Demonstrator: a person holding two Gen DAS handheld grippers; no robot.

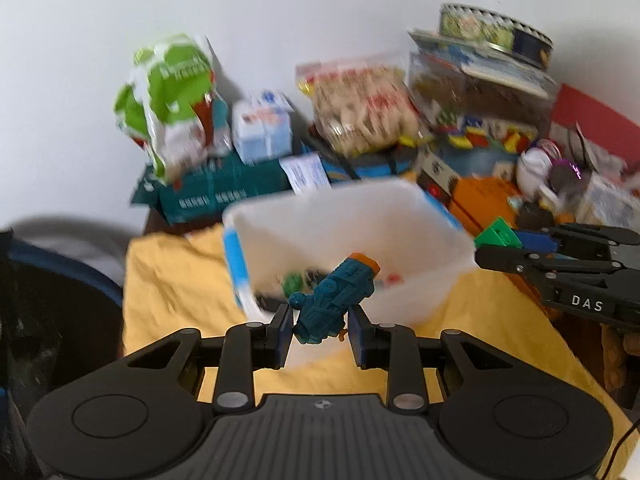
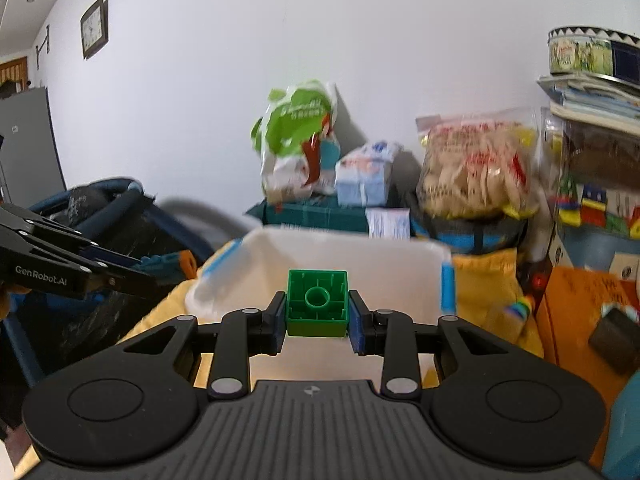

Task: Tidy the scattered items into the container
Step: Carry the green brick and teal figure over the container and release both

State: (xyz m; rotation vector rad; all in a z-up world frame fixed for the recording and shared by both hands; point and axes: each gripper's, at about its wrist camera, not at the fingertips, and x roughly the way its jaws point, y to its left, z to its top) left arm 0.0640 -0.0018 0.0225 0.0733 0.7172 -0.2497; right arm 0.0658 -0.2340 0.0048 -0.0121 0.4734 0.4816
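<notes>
A white plastic container (image 1: 432, 280) with blue clips stands on a yellow cloth (image 1: 172, 280); small items lie in its bottom. My left gripper (image 1: 320, 330) is shut on a teal toy train (image 1: 336, 300) with an orange end, held above the container's near rim. My right gripper (image 2: 318, 322) is shut on a green building block (image 2: 317, 303), hollow side facing the camera, held in front of the container (image 2: 360, 268). The right gripper with the block (image 1: 498, 234) also shows at the right in the left wrist view. The left gripper with the train (image 2: 164, 266) shows at the left in the right wrist view.
Behind the container are a green snack bag (image 1: 172, 100), a pale blue box (image 1: 262, 126), a bag of crackers (image 1: 360, 108), stacked boxes and a round tin (image 1: 496, 32). Orange boxes (image 1: 484, 196) and clutter lie to the right. A dark stroller (image 2: 108, 216) stands left.
</notes>
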